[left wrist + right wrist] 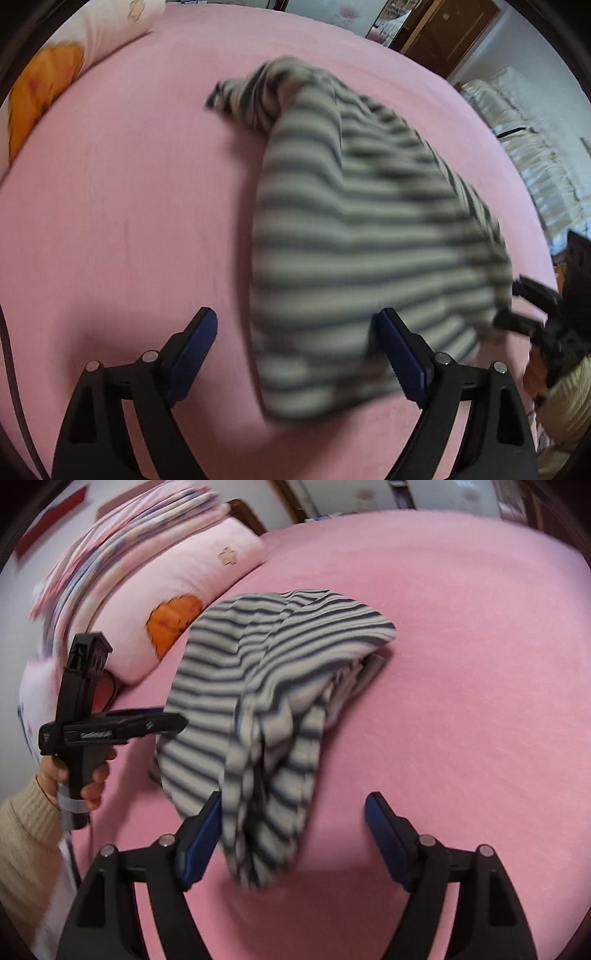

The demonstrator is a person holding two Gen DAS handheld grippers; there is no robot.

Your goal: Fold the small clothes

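A small garment with dark and white stripes (pixel 354 229) lies bunched on the pink bed sheet (pixel 129 206), blurred in the left wrist view. My left gripper (pixel 297 313) stands open, its jaws wide, and the garment's near corner reaches between them beside the right finger. In the right wrist view the garment (pixel 266 672) droops over its near edge between the wide jaws of my right gripper (pixel 294 797), which is open, with cloth against the left finger. Each view also catches the other gripper at the garment's side: the right gripper (pixel 508 302), and the left gripper (pixel 181 722) held by a hand.
A pink pillow with an orange patch (pixel 177 620) and a stack of folded blankets (pixel 122 546) sit at the head of the bed. A beige sleeve (pixel 26 842) is at the lower left. A wooden door (pixel 450 33) and pale drapery (pixel 524 147) lie beyond the bed.
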